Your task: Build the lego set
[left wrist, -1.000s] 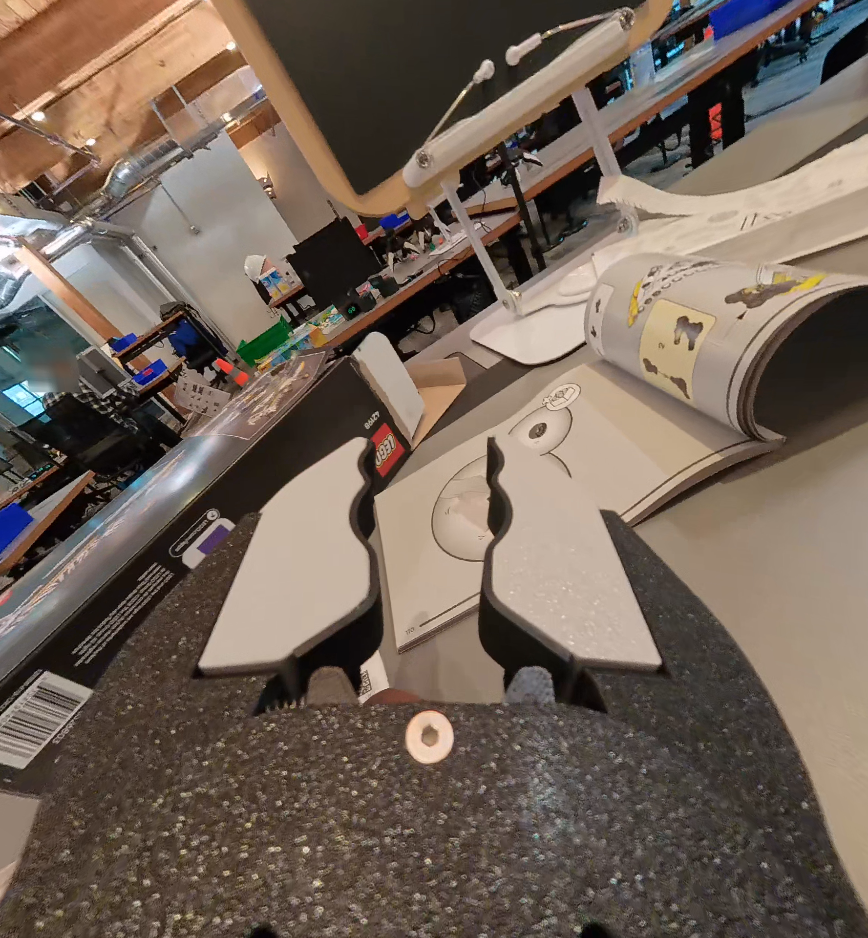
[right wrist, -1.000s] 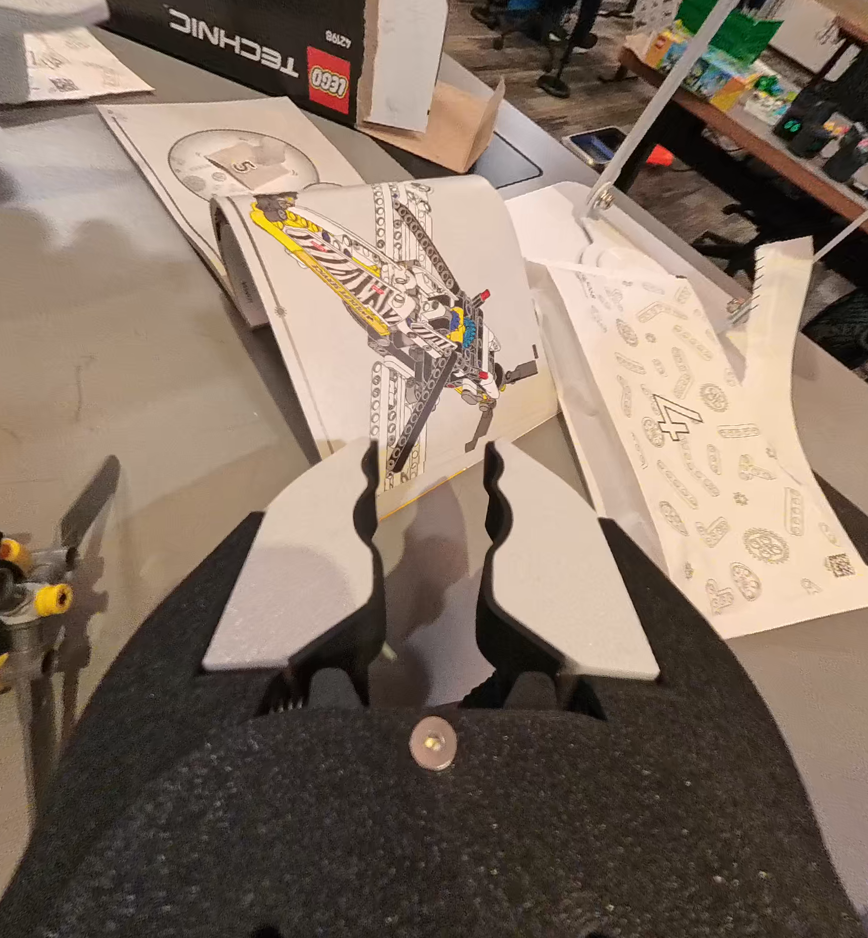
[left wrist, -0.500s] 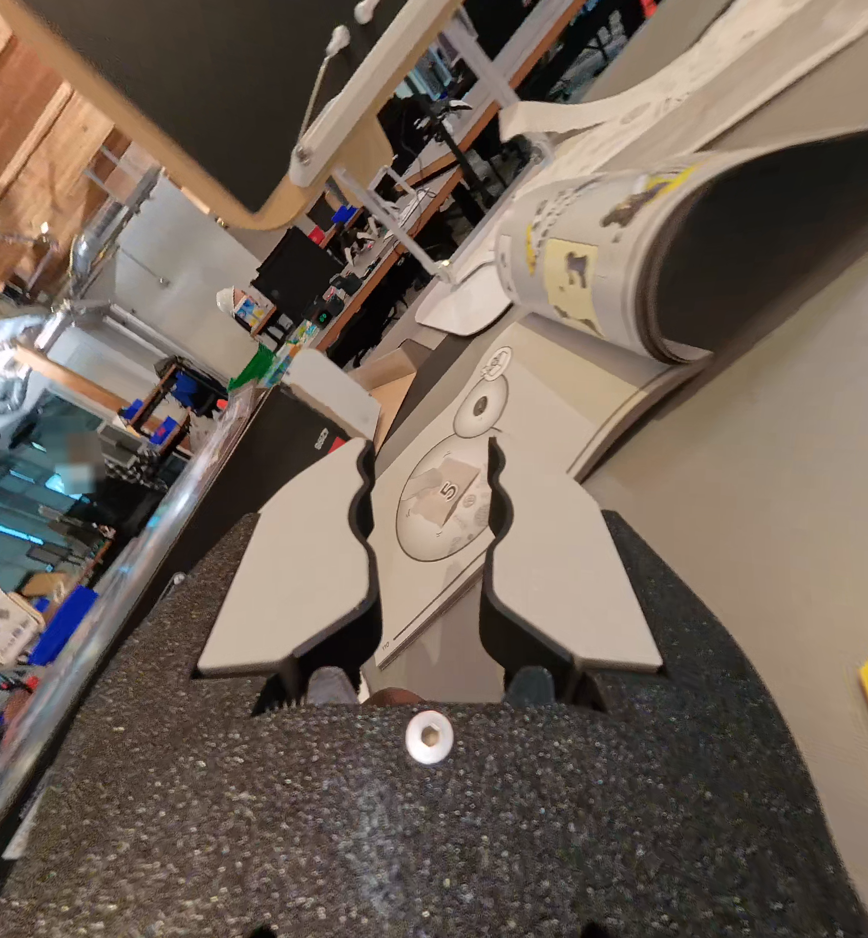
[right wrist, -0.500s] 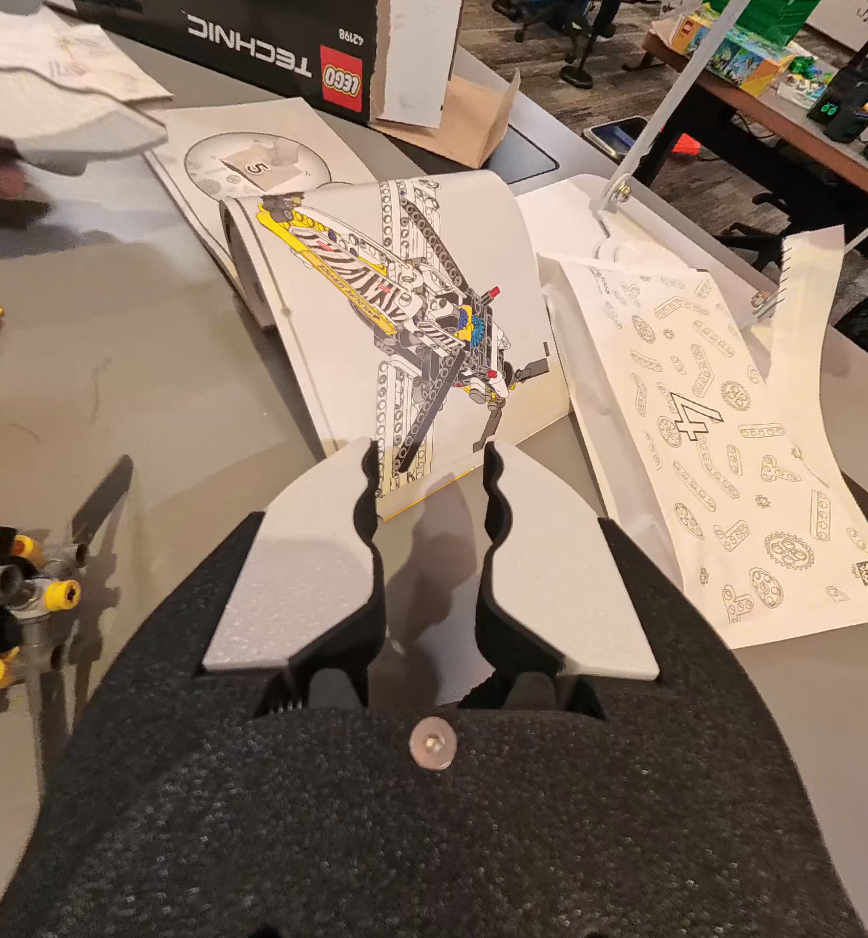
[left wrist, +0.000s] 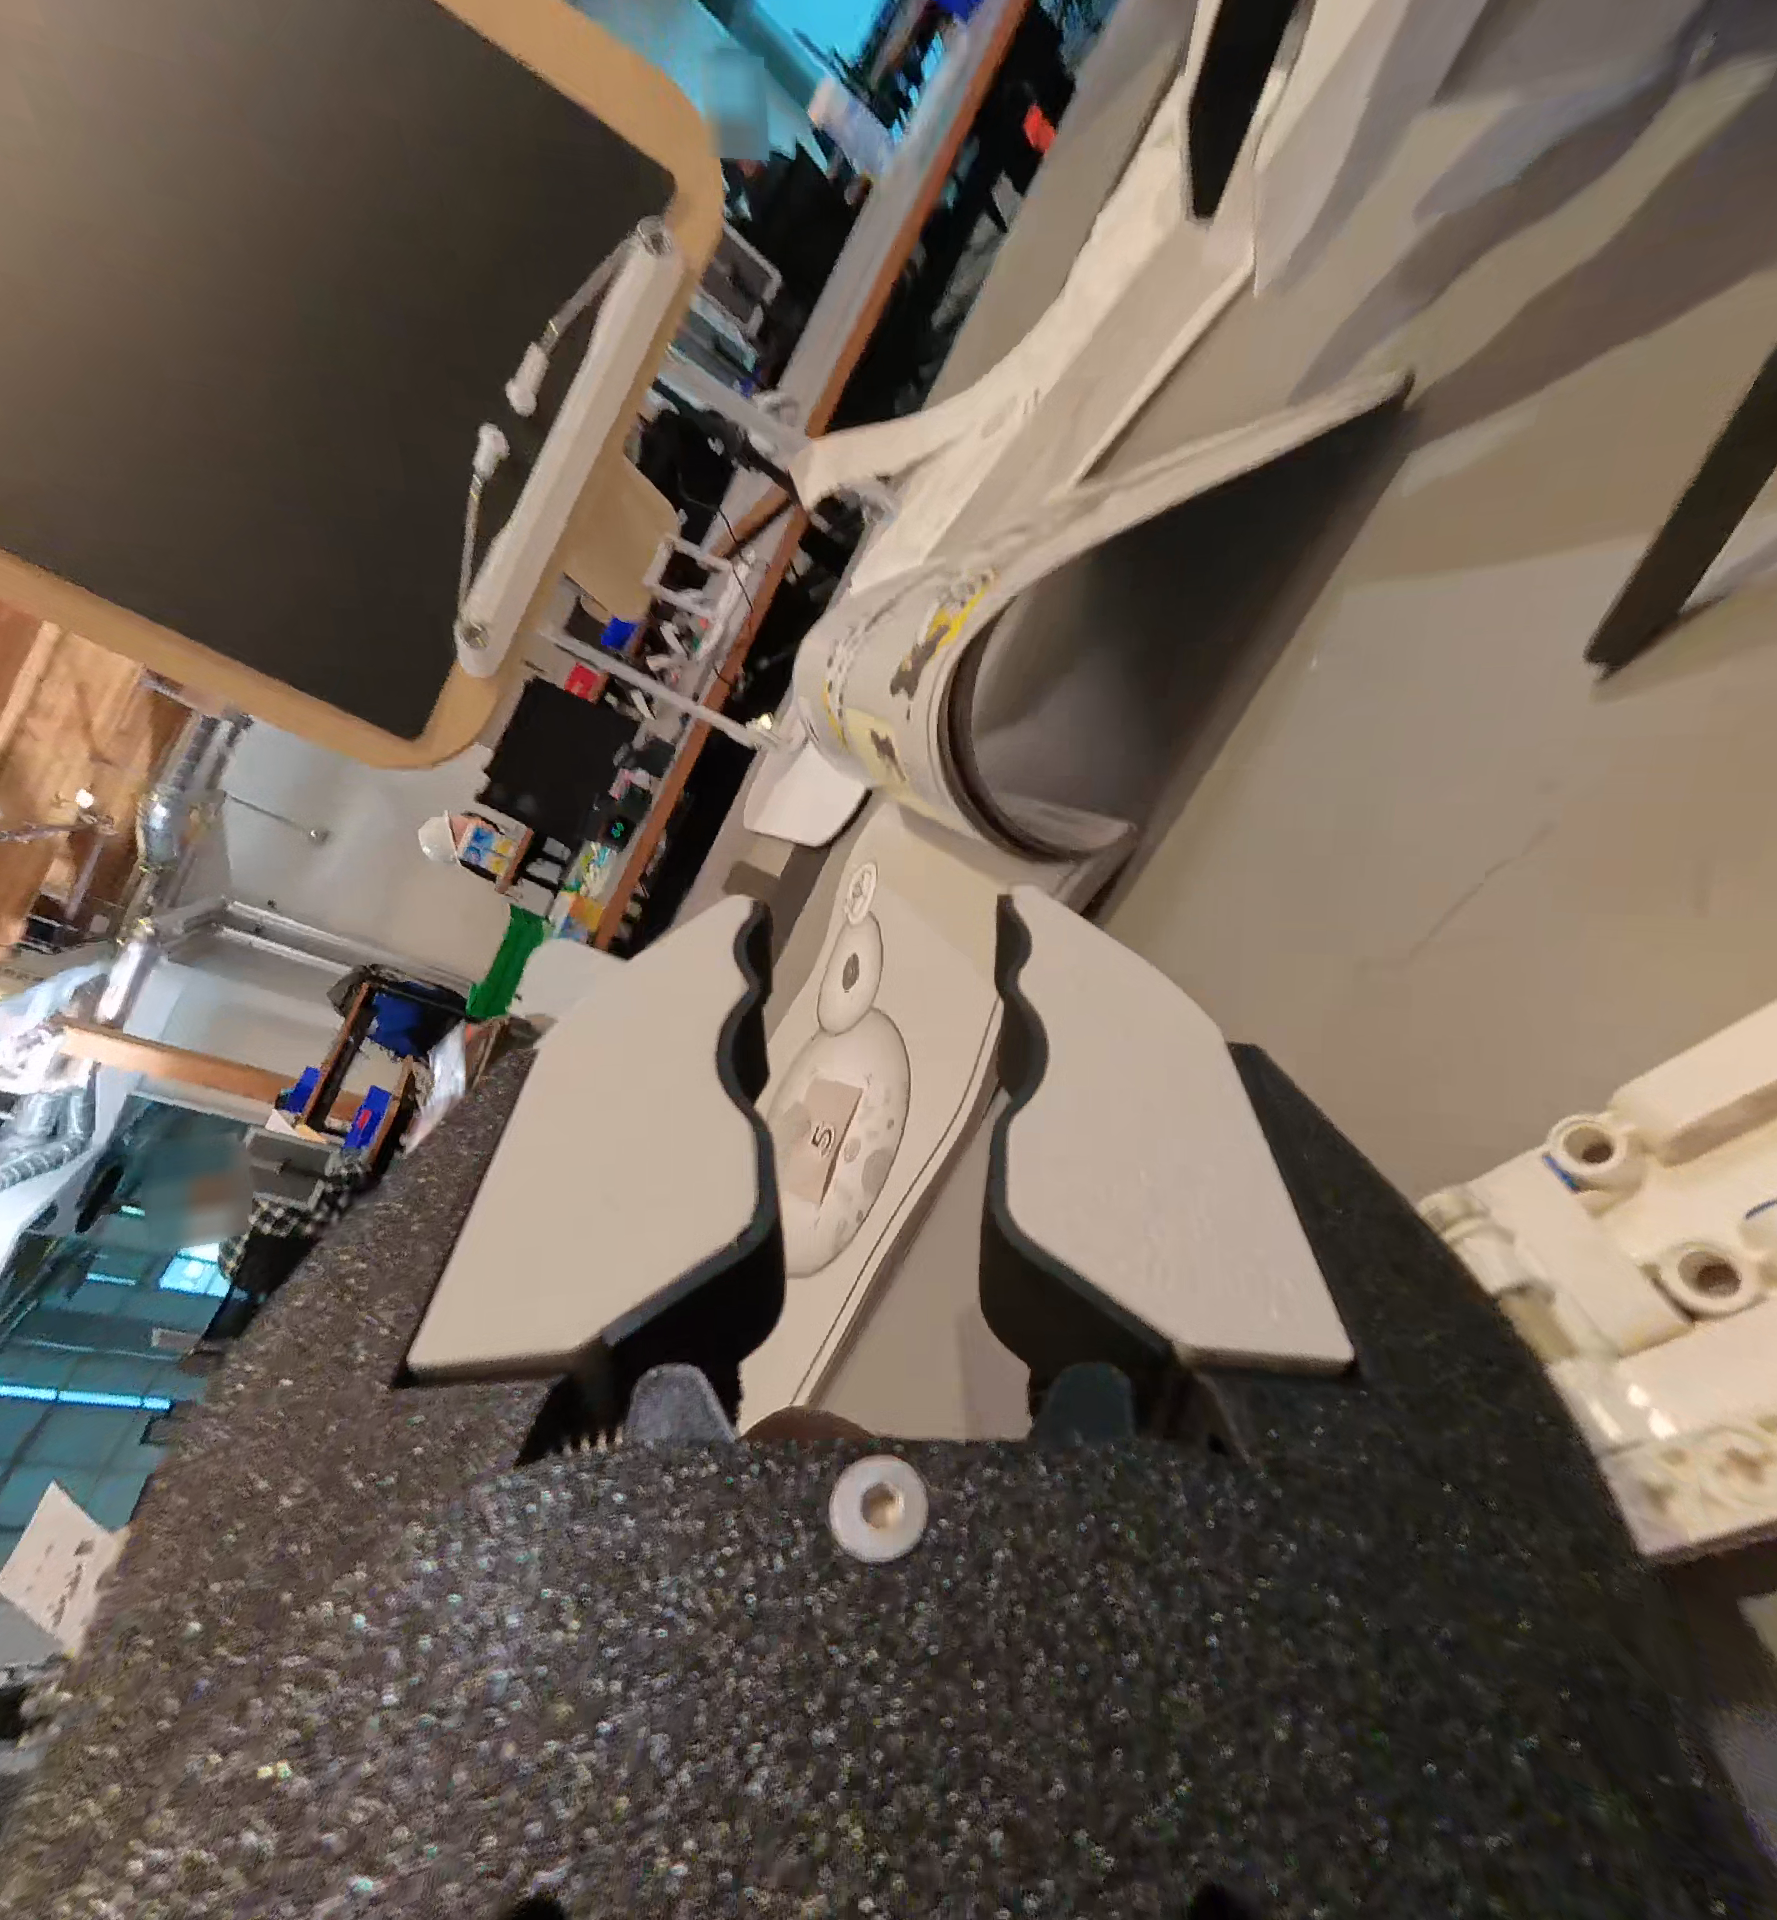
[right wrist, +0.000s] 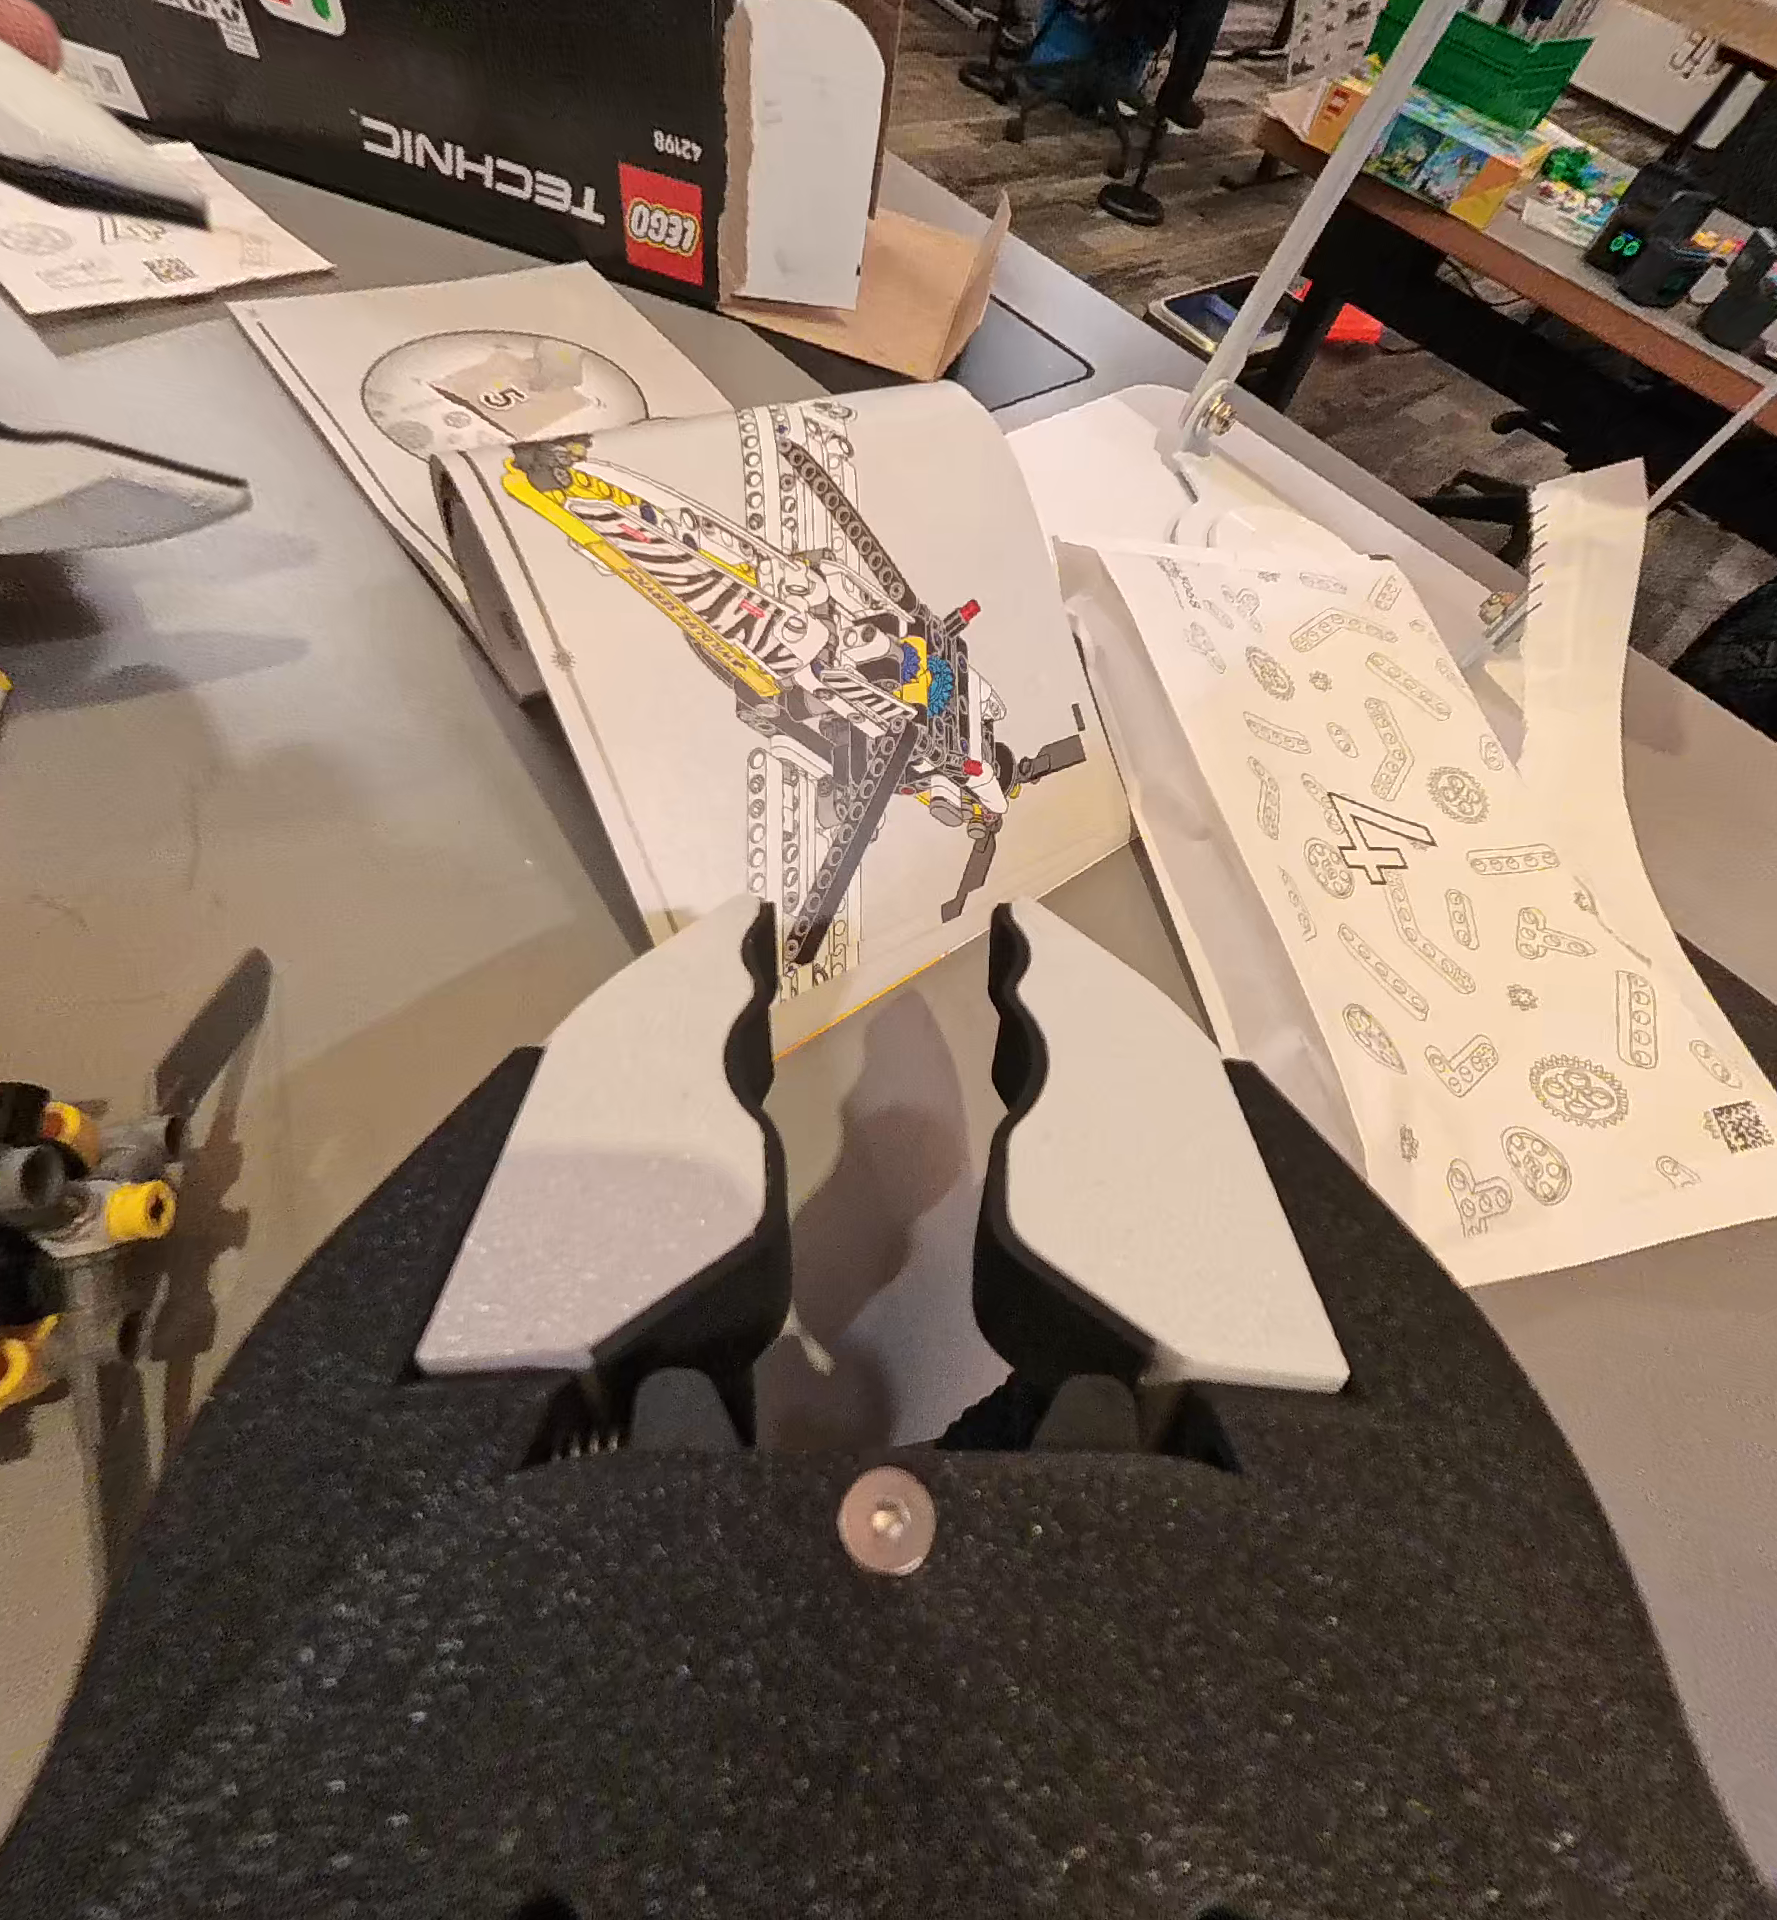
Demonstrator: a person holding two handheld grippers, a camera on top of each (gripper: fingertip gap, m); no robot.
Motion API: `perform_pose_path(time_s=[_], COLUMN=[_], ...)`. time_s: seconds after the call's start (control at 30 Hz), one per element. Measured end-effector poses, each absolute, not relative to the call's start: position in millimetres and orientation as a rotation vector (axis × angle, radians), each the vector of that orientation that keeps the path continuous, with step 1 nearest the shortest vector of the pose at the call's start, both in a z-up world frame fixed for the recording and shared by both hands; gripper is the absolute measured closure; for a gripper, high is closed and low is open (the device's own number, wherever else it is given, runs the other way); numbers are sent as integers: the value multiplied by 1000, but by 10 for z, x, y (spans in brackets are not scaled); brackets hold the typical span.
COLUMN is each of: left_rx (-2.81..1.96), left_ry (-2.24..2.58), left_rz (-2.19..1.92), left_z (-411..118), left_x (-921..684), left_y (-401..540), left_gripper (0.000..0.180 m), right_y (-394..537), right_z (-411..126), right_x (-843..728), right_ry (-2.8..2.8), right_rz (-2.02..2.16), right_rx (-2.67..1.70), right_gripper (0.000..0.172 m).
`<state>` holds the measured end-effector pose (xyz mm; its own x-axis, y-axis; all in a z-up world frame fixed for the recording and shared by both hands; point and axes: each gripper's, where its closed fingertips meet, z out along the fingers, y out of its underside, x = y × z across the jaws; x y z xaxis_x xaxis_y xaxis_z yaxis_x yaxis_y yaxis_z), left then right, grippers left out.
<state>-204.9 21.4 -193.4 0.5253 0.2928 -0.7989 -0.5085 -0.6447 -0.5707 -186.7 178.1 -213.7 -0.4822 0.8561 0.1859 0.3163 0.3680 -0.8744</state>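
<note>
Left wrist view: the left gripper (left wrist: 876,925) hangs tilted over the grey table (left wrist: 1383,935), its jaws apart with nothing between them. Past the fingertips lies an open instruction booklet (left wrist: 884,1049) whose pages curl into a roll; a white beam assembly (left wrist: 1694,1299) of studded building pieces sits just to the right. How far any work has got cannot be judged here.

Right wrist view: the right gripper (right wrist: 876,925) also stands apart and bare, near the booklet's lower edge. A printed paper bag (right wrist: 1435,883) lies beside the booklet, a black toy-set box (right wrist: 448,114) behind it, and a partly built black-and-yellow model (right wrist: 22,1226) at the left. Box, bag and booklet carry print, left unquoted
</note>
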Motion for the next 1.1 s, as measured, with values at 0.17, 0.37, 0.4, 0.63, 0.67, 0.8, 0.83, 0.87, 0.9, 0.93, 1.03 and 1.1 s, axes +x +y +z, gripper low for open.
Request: perform_pose_path(time_s=[0.17,0.37,0.4,0.63,0.67,0.8,0.83,0.87,0.9,0.93,1.03,1.1], left_rx=[-1937,-1877,-1886,-1949,-1953,-1952,-1953,-1955,-1956,-1958,-1968,-1977], left_ry=[-74,-341,-354,-338,-337,-361,-367,-370,-373,-372,-362,-352], left_rz=[1170,1100,1101,1122,1121,1104,1100,1097,1098,1099,1112,1123], left_z=[-1806,-1858,-1890,-2006,-2012,-2012,-2015,-2019,-2022,-2026,-2042,-2054], left_x=[-2364,-2635,-2649,-2655,-2655,-2668,-2673,-2677,-2678,-2678,-2675,-2672], left_y=[-177,-453,-450,-357,-354,-368,-370,-371,-373,-372,-365,-359], left_gripper=[134,136,136,136,136,136,136,136,136,136,136,136], right_y=[1779,1850,1908,2647,2683,2633,2662,2690,2700,2711,2726,2735], right_z=[-2139,-2114,-2093,-2169,-2230,-2476,-2474,-2472,-2474,-2479,-2499,-2511], right_x=[-1858,-1890,-1916,-2255,-2279,-2323,-2365,-2399,-2421,-2438,-2472,-2475], right_ry=[-1987,-1950,-1919,-1877,-1916,-2119,-2118,-2118,-2123,-2122,-2081,-2043], right_rz=[1076,1105,1098,526,487,470,451,432,429,431,470,487], right_rx=[-1013,-1075,-1091,-1153,-1177,-1268,-1260,-1254,-1260,-1278,-1320,-1330], right_gripper=[132,130,130,124,122,109,111,111,112,113,127,136])
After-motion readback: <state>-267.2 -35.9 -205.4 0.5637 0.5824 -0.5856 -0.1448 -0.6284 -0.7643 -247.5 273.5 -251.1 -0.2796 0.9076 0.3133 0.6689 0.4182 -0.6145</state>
